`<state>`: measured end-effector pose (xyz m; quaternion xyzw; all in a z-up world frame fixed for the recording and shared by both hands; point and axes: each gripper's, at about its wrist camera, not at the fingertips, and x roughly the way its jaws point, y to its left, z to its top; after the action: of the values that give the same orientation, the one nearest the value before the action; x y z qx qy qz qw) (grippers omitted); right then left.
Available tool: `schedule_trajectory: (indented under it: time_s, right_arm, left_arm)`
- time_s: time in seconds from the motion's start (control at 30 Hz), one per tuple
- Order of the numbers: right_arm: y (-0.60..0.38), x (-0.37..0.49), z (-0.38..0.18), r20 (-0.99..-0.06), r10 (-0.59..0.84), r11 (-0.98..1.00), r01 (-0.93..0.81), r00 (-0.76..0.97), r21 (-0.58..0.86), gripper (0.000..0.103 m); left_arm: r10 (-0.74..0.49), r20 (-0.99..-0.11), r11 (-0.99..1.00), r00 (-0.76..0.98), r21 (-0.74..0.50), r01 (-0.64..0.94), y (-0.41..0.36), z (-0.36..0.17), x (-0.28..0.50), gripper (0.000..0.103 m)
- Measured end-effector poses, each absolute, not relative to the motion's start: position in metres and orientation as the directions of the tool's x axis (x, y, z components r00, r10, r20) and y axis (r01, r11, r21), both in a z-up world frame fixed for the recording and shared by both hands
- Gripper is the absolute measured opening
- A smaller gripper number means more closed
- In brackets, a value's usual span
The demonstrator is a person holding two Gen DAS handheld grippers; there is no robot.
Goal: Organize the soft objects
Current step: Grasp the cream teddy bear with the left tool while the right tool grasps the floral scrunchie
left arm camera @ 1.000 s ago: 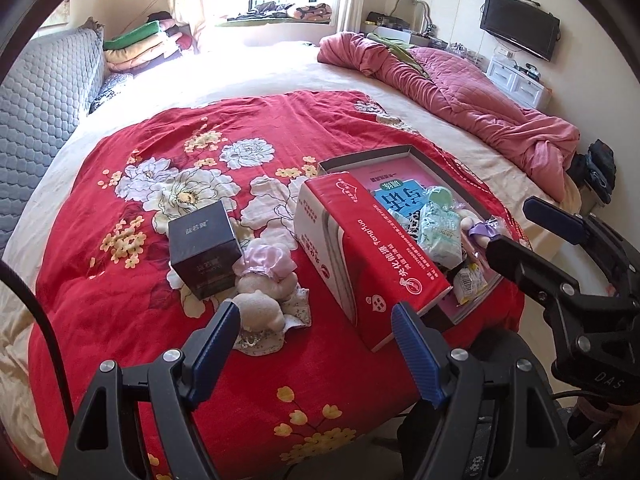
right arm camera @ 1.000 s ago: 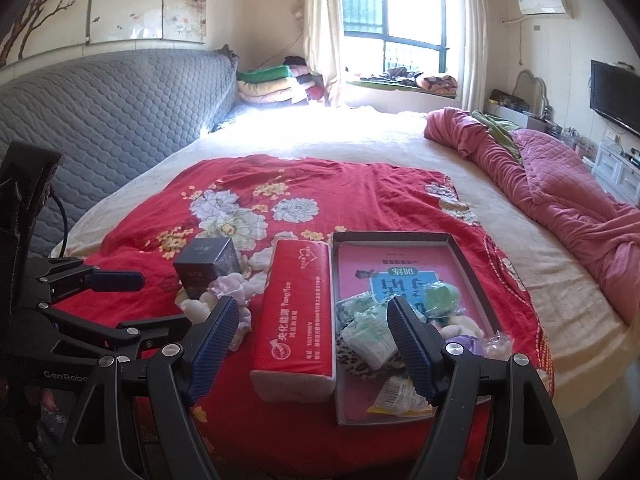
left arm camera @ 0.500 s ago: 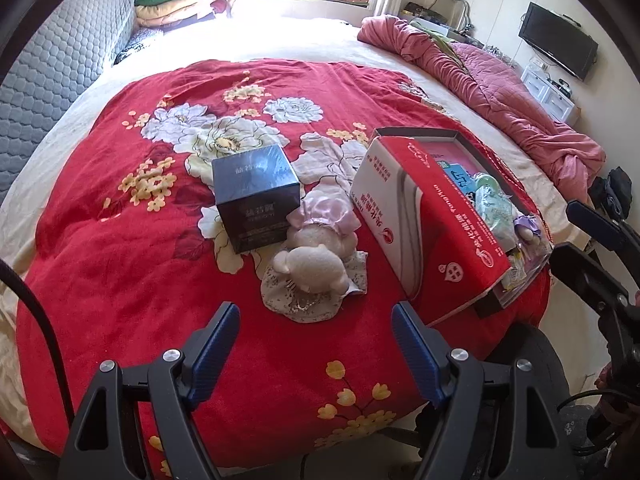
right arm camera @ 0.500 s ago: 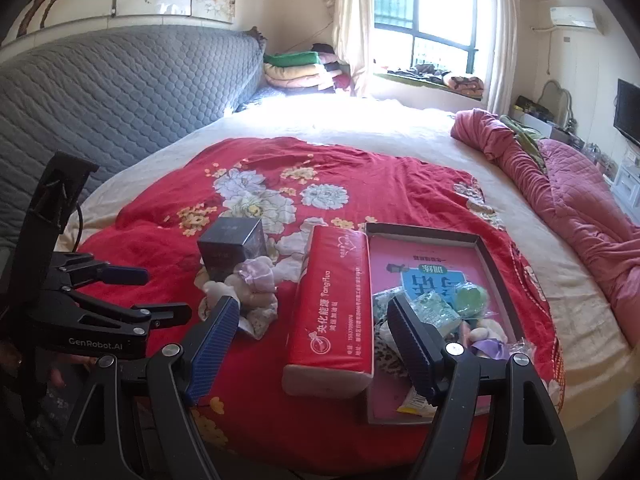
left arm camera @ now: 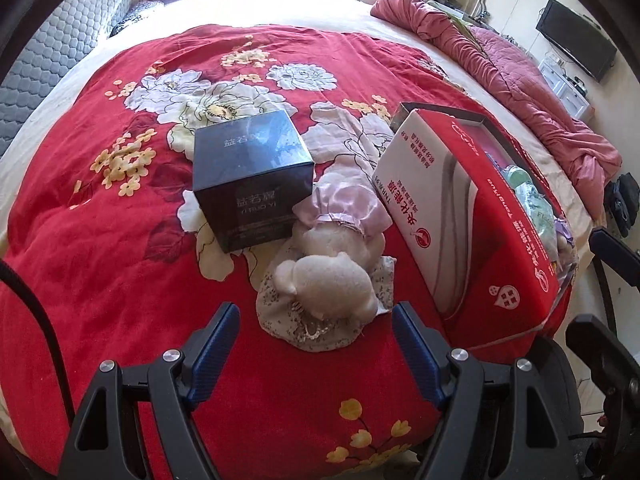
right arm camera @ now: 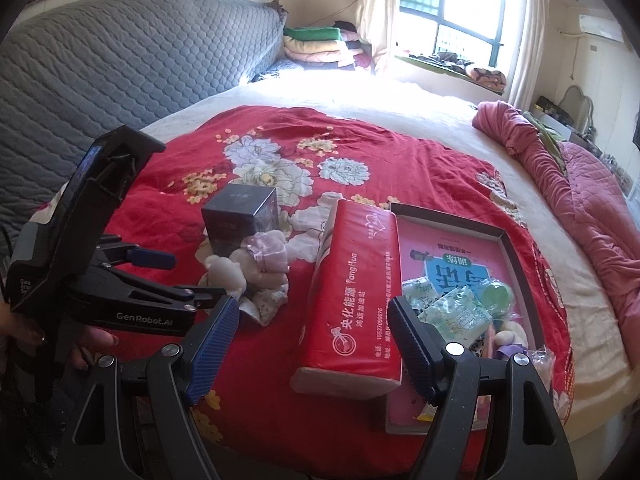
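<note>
A cream plush doll [left arm camera: 328,268] in a lilac dress lies on a red floral quilt [left arm camera: 100,240], between a black box [left arm camera: 252,176] and a red tissue pack [left arm camera: 472,224]. My left gripper [left arm camera: 316,348] is open and empty, its fingers just short of the doll's head. In the right wrist view the doll [right arm camera: 256,268] lies left of the tissue pack [right arm camera: 352,296]. My right gripper [right arm camera: 312,348] is open and empty, held near the pack's near end. A shallow box lid [right arm camera: 516,248] holds soft packets [right arm camera: 452,308] and small toys.
The tissue pack leans on the lid's left rim. The left gripper's body [right arm camera: 100,272] stands at the quilt's near left edge. A pink duvet [right arm camera: 580,184] lies bunched at the right. A grey padded headboard [right arm camera: 100,80] runs along the left. Folded bedding [right arm camera: 316,44] is stacked by the window.
My left gripper has moved forward and down toward the doll, which now sits close between its fingertips. The right gripper has drifted a little left. Both stay open.
</note>
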<state>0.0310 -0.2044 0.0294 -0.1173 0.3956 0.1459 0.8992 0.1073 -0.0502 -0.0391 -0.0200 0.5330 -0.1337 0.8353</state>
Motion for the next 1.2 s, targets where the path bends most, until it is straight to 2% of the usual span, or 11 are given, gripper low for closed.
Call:
schedule_trajectory:
  time_s: [0.23, 0.4, 0.57, 0.67, 0.83, 1.0, 1.2]
  right_arm:
    - [-0.205, 0.039, 0.024, -0.758, 0.168, 0.931, -0.355, 0.63, -0.088, 0.078]
    - [-0.202, 0.046, 0.02, -0.767, 0.157, 0.929, -0.356, 0.623, -0.099, 0.078]
    - [-0.189, 0.052, 0.015, -0.776, 0.135, 0.915, -0.378, 0.616, -0.142, 0.078]
    - [-0.176, 0.056, 0.01, -0.784, 0.13, 0.898, -0.408, 0.607, -0.167, 0.078]
    - [-0.147, 0.066, -0.002, -0.811, 0.134, 0.855, -0.48, 0.57, -0.195, 0.078]
    - [-0.118, 0.08, -0.026, -0.856, 0.146, 0.819, -0.546, 0.497, -0.177, 0.078]
    - [-0.093, 0.105, -0.064, -0.91, 0.131, 0.827, -0.55, 0.393, -0.119, 0.078]
  left_arm:
    - [-0.212, -0.901, 0.966, 0.379, -0.134, 0.222, -0.063, -0.051, 0.127, 0.077]
    - [-0.229, -0.902, 0.961, 0.366, -0.15, 0.232, -0.065, -0.058, 0.137, 0.055]
    - [-0.307, -0.877, 0.945, 0.37, -0.233, 0.232, -0.054, -0.053, 0.136, 0.046]
    - [-0.361, -0.854, 0.929, 0.376, -0.294, 0.225, -0.04, -0.046, 0.134, 0.045]
    - [-0.375, -0.838, 0.926, 0.397, -0.321, 0.197, -0.012, -0.033, 0.123, 0.045]
    - [-0.302, -0.851, 0.953, 0.43, -0.256, 0.164, 0.016, -0.029, 0.118, 0.045]
    - [-0.293, -0.866, 0.956, 0.406, -0.269, 0.115, 0.046, -0.043, 0.118, 0.044]
